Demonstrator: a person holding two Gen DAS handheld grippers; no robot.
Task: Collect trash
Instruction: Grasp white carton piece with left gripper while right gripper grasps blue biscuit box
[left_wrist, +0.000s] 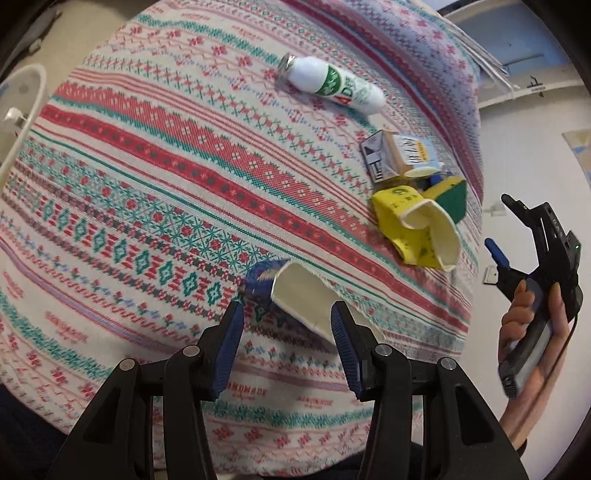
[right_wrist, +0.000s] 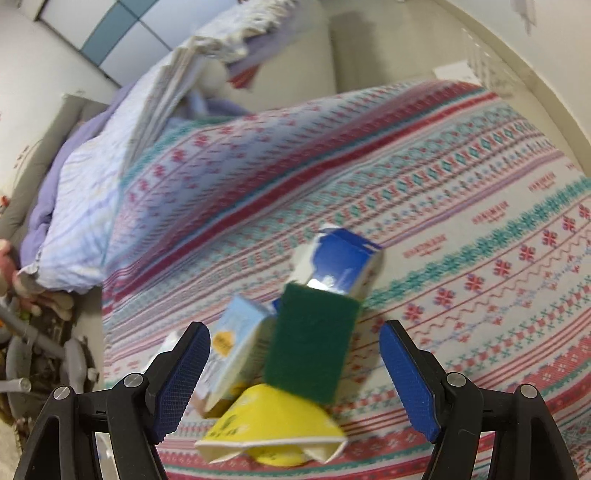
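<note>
Both grippers' fingers (left_wrist: 236, 347) gape empty over crushed, empty cups: blue (left_wrist: 295, 295), yellow (right_wrist: 273, 424).

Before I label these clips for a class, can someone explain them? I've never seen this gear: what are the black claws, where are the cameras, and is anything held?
No robot here: a person carries a handheld two-finger gripper in each hand, with a fisheye camera on each looking along its fingers. The left camera shows the left gripper open over a crushed blue paper cup, not gripping it. At its right edge a hand holds the other tool. The right camera shows the right gripper open above a pile: a yellow cup, a green sponge and small cartons. A white bottle also lies on the patterned bedspread. Nothing is held.
</note>
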